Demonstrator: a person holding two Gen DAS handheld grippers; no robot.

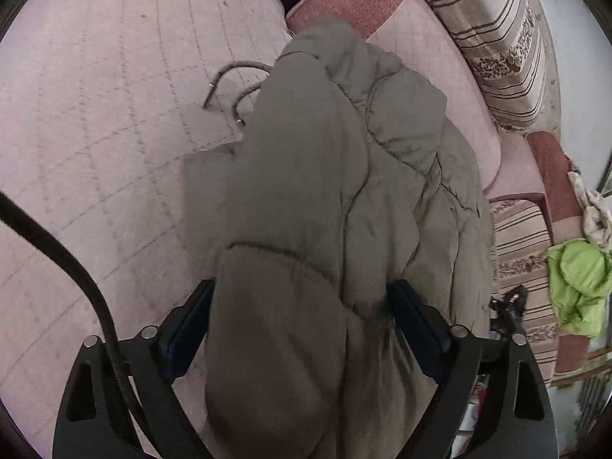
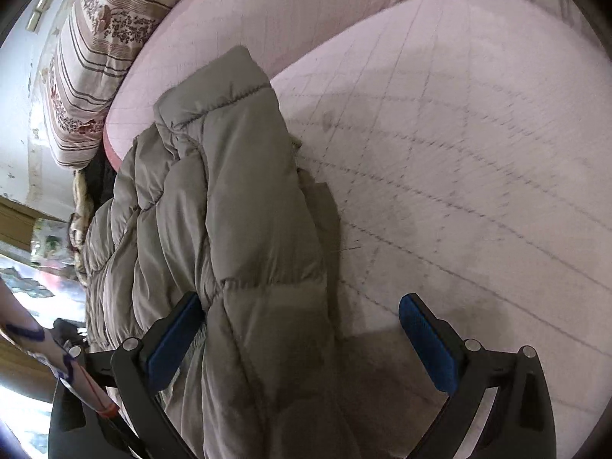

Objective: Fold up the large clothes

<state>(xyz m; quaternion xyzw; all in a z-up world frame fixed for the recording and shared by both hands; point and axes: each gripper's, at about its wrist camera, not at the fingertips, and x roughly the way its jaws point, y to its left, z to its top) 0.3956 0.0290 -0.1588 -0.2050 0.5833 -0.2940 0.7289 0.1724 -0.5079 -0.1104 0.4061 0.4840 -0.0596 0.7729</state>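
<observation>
A grey-brown padded jacket [image 1: 344, 176] lies bunched on a pink quilted bed [image 1: 95, 114]. In the left wrist view its ribbed cuff and sleeve fill the gap between my left gripper's [image 1: 300, 300] wide-spread blue pads [image 1: 411, 317], and the pads touch the cloth. Two drawcords [image 1: 237, 72] trail from the jacket onto the bed. In the right wrist view the jacket [image 2: 229, 199] lies on the bed [image 2: 459, 153], with one fold between my right gripper's [image 2: 302, 315] fingers near the left pad [image 2: 176, 332]. The right jaws stand wide open.
Striped floral pillows [image 1: 493, 34] and a pink bolster [image 1: 440, 61] lie beyond the jacket. A lime-green garment [image 1: 577, 283] hangs at the right edge. A black cable [image 1: 65, 256] crosses the lower left. In the right wrist view, pillows [image 2: 88, 65] lie at upper left.
</observation>
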